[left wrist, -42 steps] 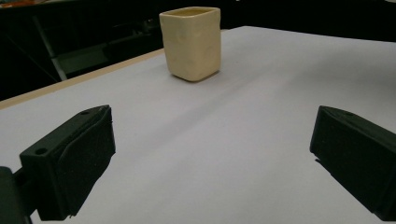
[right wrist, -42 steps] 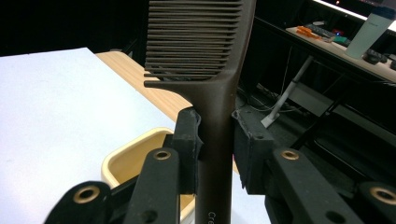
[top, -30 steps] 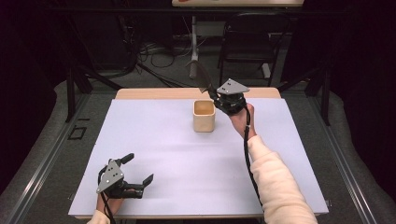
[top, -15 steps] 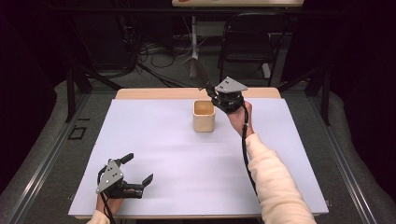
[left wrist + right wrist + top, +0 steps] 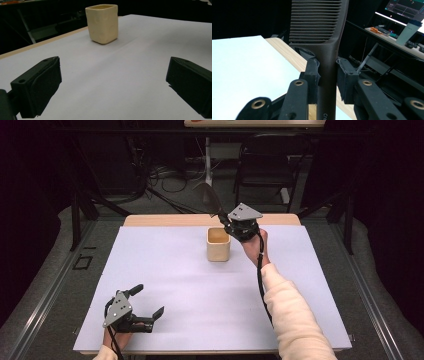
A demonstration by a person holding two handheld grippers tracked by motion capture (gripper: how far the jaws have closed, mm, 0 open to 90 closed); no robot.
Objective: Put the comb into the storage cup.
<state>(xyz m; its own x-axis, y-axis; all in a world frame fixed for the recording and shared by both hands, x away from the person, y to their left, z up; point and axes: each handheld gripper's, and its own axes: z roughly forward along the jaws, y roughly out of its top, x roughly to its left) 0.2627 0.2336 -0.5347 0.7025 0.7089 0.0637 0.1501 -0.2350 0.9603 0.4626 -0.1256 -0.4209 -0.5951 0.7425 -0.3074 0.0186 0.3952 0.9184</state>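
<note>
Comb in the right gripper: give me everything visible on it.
The comb is dark brown, plastic by its look, with one row of fine close-set teeth along a broad head and a narrower handle bearing small pale lettering, too cropped to read. The right gripper is shut on the handle just below the teeth, a pad pressing on each side. In the high view the comb sticks up and away from the gripper, in the air just behind the beige cup, touching nothing else.

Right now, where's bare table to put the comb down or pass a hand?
Free: the wide white sheet between the cup and the left gripper, and its left side. Crowded: the far edge, where the right gripper holds the comb beside the cup.
</note>
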